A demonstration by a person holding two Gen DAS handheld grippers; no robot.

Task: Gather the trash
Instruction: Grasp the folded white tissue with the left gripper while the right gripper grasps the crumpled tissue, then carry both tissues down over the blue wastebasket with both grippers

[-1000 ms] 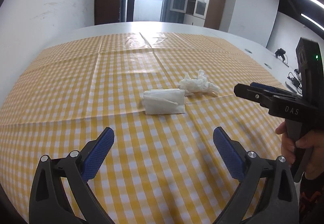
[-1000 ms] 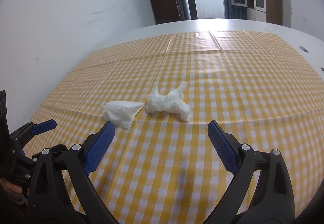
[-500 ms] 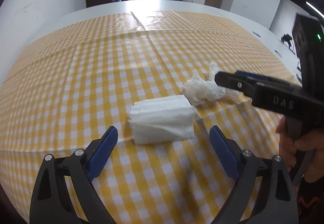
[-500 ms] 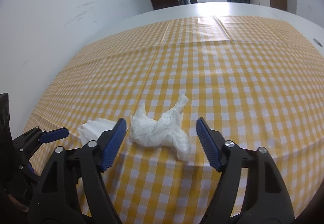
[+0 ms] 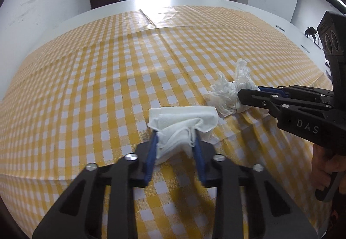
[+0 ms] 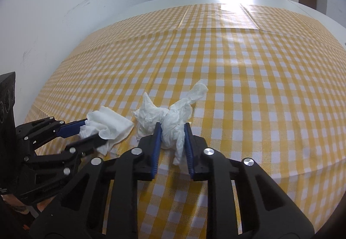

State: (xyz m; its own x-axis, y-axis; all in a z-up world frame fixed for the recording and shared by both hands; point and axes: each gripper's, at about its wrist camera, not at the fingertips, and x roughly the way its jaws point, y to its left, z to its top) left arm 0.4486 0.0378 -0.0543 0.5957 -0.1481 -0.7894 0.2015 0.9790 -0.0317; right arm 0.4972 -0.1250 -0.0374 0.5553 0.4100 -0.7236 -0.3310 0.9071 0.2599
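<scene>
A folded white napkin (image 5: 183,122) lies on the yellow checked tablecloth (image 5: 108,79). My left gripper (image 5: 175,137) is shut on its near edge, and the paper bunches between the blue pads. A crumpled white tissue (image 6: 170,117) lies just right of the napkin. My right gripper (image 6: 172,133) is shut on that tissue. In the left wrist view the right gripper (image 5: 248,93) comes in from the right onto the crumpled tissue (image 5: 227,92). In the right wrist view the left gripper (image 6: 90,130) holds the folded napkin (image 6: 108,126) at the left.
The cloth covers a white table (image 5: 173,1) beside a white wall (image 6: 64,12). Dark cables and a small device (image 5: 311,32) lie at the table's far right edge. A doorway and cabinets stand beyond the far end.
Both grippers moved forward and down onto the paper and closed. The left one pinched the folded napkin and the right one pinched the crumpled tissue.
</scene>
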